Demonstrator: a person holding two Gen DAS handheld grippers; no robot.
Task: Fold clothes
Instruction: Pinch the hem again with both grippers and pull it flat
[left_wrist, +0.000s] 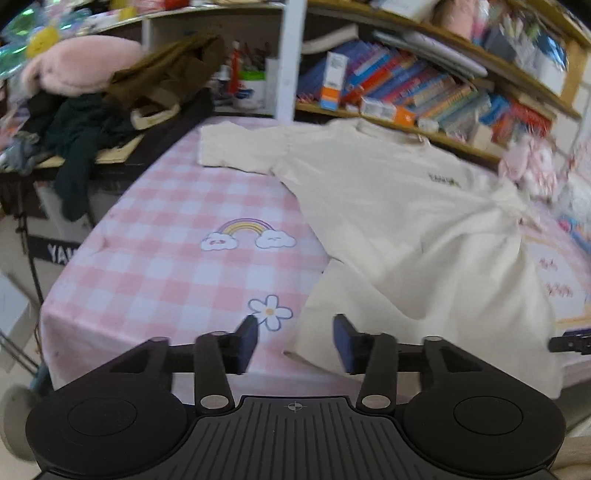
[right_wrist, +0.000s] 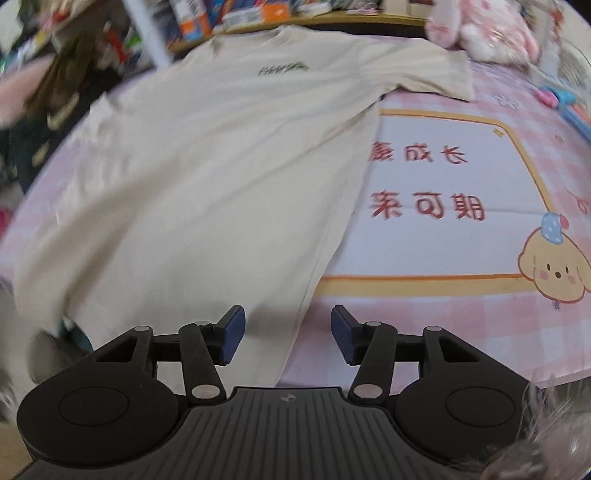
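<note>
A cream T-shirt lies spread face up on the pink checked tablecloth, collar toward the shelves, a small dark logo on the chest. Its hem reaches the near table edge. My left gripper is open and empty, just above the hem's left corner. In the right wrist view the same T-shirt fills the left half. My right gripper is open and empty above the hem's right corner, with the shirt's side edge running between its jaws.
A pile of dark and brown clothes and a pink plush sit on a stand at the left. Bookshelves run behind the table. A pink-white plush lies at the far right. Tablecloth prints show right.
</note>
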